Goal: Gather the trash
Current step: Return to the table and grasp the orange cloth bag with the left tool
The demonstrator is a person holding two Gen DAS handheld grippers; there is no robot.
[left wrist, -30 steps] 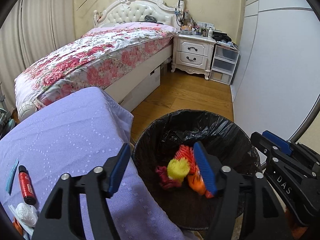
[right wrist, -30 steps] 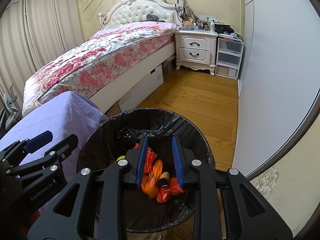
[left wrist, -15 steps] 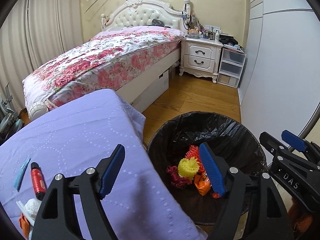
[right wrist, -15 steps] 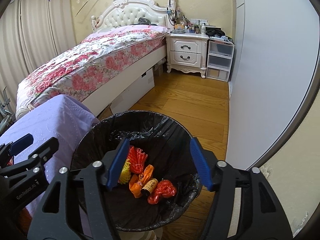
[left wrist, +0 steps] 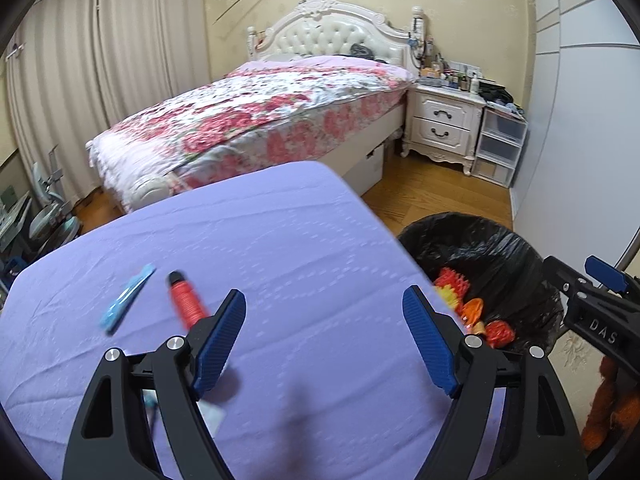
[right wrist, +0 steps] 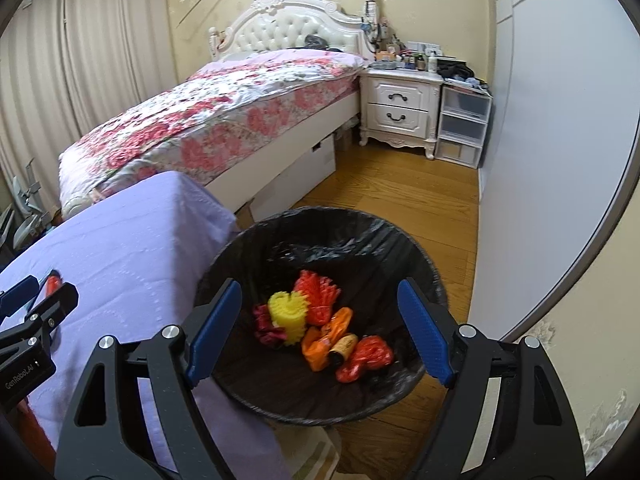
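Left gripper w/ fingers wide apart, holding nothing, over the purple-covered table near red bottle & blue wrapper; right gripper also spread, empty, above black-lined trash bin w/ crumpled trash inside

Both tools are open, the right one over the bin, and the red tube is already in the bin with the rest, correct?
Not quite. The red tube lies on the purple cloth, beside the blue wrapper, as the left wrist view shows. Both tools are open, the right tool over the bin.
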